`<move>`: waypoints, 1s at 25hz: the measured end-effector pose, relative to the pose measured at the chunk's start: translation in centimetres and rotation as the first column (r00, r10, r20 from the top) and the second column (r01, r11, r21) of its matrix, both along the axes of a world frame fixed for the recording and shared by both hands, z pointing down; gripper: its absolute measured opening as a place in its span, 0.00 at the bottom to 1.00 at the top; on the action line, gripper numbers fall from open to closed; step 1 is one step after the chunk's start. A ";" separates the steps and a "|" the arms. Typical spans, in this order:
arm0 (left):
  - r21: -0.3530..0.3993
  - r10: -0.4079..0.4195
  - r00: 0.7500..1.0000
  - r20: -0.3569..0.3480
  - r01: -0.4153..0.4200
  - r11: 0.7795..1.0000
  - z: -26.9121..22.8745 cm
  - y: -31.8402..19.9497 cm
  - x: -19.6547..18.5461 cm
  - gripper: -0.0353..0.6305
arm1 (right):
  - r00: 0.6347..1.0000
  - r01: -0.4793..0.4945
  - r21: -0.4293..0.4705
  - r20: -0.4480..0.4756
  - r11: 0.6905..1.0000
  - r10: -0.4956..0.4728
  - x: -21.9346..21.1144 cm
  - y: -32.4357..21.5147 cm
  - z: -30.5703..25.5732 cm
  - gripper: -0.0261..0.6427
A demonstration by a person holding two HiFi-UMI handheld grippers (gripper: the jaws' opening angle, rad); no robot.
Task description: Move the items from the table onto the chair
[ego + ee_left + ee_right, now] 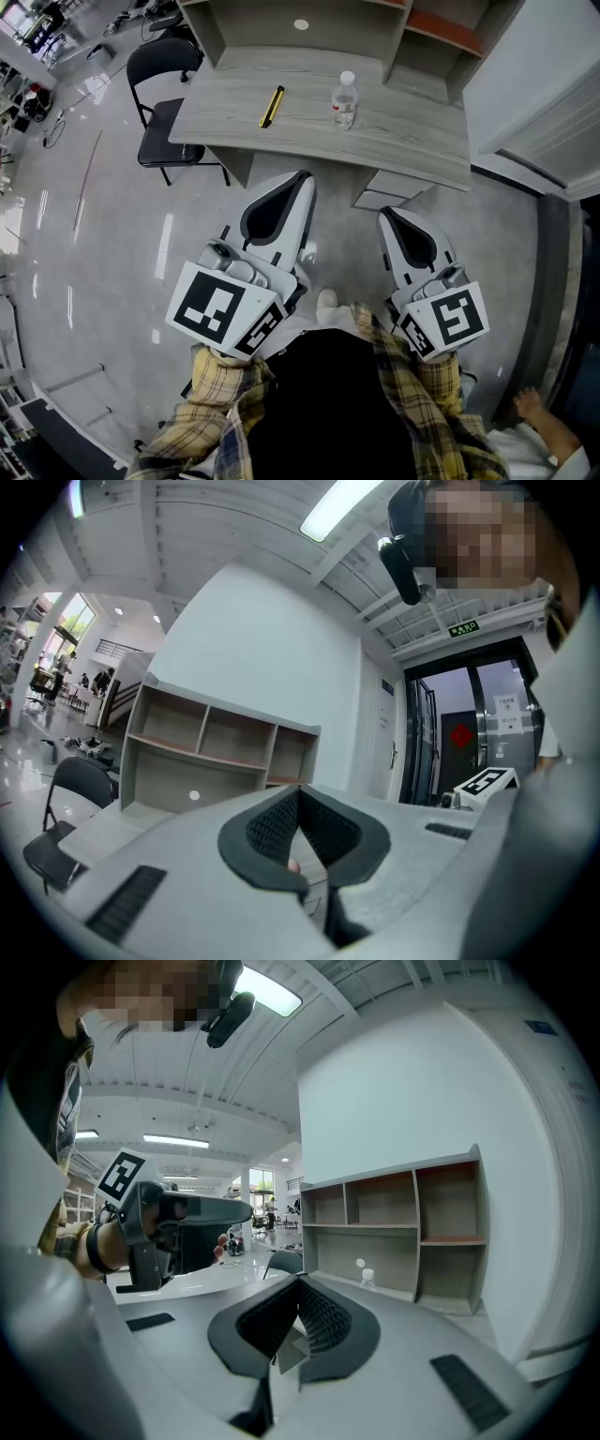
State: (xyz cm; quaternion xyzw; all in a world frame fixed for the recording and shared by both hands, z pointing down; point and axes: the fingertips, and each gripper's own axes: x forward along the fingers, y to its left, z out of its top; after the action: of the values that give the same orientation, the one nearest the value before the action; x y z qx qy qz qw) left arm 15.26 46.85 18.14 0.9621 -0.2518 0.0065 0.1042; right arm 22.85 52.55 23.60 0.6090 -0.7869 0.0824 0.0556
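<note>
A yellow-and-black utility knife [271, 106] and a clear water bottle [345, 100] rest on the grey wooden table [412, 136]. The black chair [165, 103] stands at the table's left end. My left gripper [304, 177] and right gripper [384, 216] hover over the floor short of the table's front edge, both shut with nothing between the jaws. In the right gripper view the bottle [367, 1279] shows just beyond the shut jaws [299, 1284], with the left gripper [178, 1218] at the left. The left gripper view shows its jaws [298, 795] pressed together and the chair [67, 803] low on the left.
A grey open shelf unit [309, 28] sits at the back of the table. A white cabinet [548, 84] stands on the right. Drawers [394, 187] hang under the table. Cluttered benches [37, 37] lie far left across the glossy floor. Another person's hand [530, 405] is at the lower right.
</note>
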 end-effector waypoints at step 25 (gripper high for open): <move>-0.076 0.140 0.986 0.094 -0.133 0.988 3.0 -25.6 -1.5 0.06 | 0.988 -0.143 -0.082 0.041 0.986 0.146 -2.6 -24.5 1.6 0.06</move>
State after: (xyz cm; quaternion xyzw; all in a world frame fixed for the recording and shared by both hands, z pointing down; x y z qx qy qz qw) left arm 13.72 21.29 21.15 0.9714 -0.1897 0.0703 0.1244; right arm 20.23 28.09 25.22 0.6597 -0.7379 0.1315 0.0551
